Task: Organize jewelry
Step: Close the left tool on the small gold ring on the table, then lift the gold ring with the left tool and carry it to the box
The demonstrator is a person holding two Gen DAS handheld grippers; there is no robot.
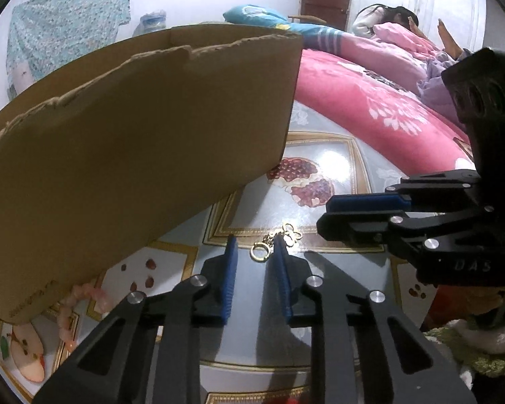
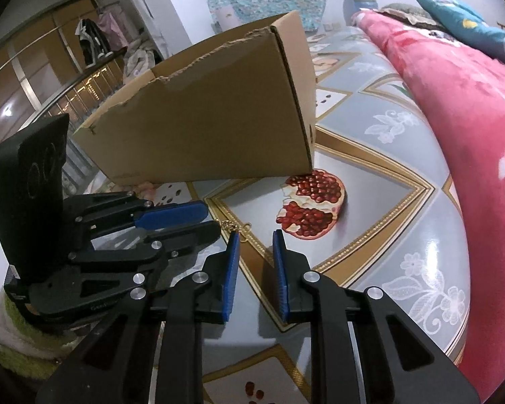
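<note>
Beside the cardboard box [image 1: 134,141], a gold chain [image 1: 279,240] lies on the table [image 1: 336,168]. Left gripper [image 1: 256,252] straddles its ring, jaws released; right gripper [image 2: 256,245] also released, empty.

Left hand-held gripper [image 1: 254,245] open, low; right hand-held gripper [image 2: 256,237] open alongside.

Raised letters "DAS" read on the black body of the right gripper [image 1: 363,215], right of the left gripper [image 1: 255,252]. Print on cardboard box [image 1: 124,155] lower edge, left of it: illegible.
</note>
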